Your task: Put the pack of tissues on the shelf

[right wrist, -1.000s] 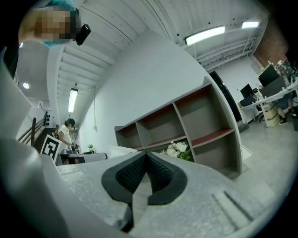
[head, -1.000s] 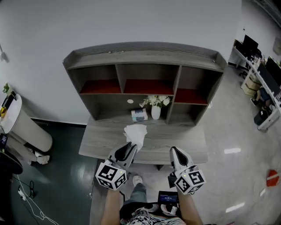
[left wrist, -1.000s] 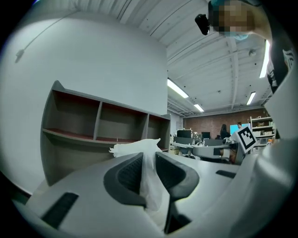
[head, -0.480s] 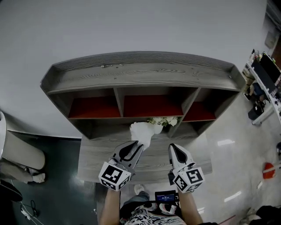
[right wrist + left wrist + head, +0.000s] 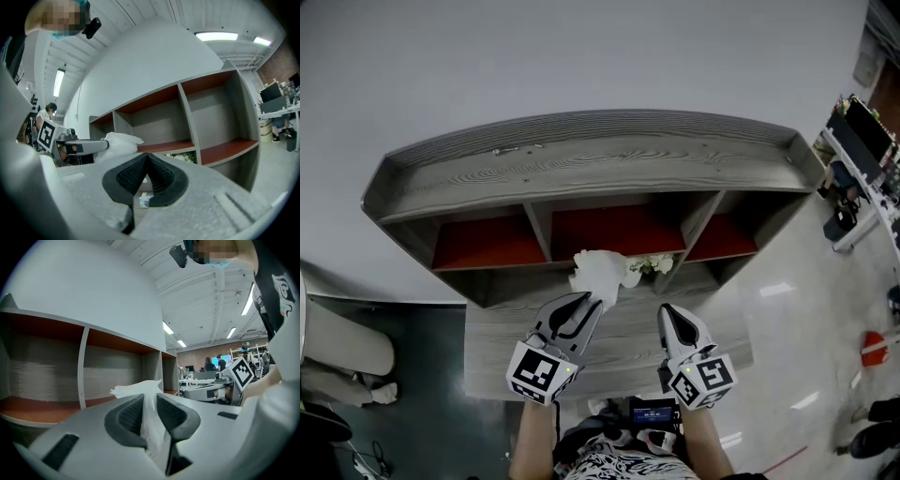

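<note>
The pack of tissues (image 5: pixel 596 274) is a soft white plastic-wrapped bundle. My left gripper (image 5: pixel 589 302) is shut on its near end and holds it up in front of the middle compartment (image 5: pixel 614 230) of the grey shelf unit (image 5: pixel 581 159). In the left gripper view the white wrap (image 5: pixel 150 420) is pinched between the dark pads, its top edge (image 5: pixel 136 389) sticking out past the left gripper (image 5: pixel 149 401). My right gripper (image 5: pixel 667 314) hovers over the desk (image 5: pixel 506 342), shut and empty. The right gripper view shows the right gripper (image 5: pixel 147 161), with the pack (image 5: pixel 121 140) to its left.
White flowers (image 5: pixel 652 264) in a vase stand under the red shelf boards, just right of the pack. A small blue-and-white box (image 5: pixel 144 200) lies on the desk below. Office desks with monitors (image 5: pixel 862 141) are at the right, and a white cylinder (image 5: pixel 337 337) is at the left.
The left gripper has lifted the pack from low over the desk up to the level of the shelf's middle compartment. The head view has moved closer to the shelf. The right gripper has barely shifted.
</note>
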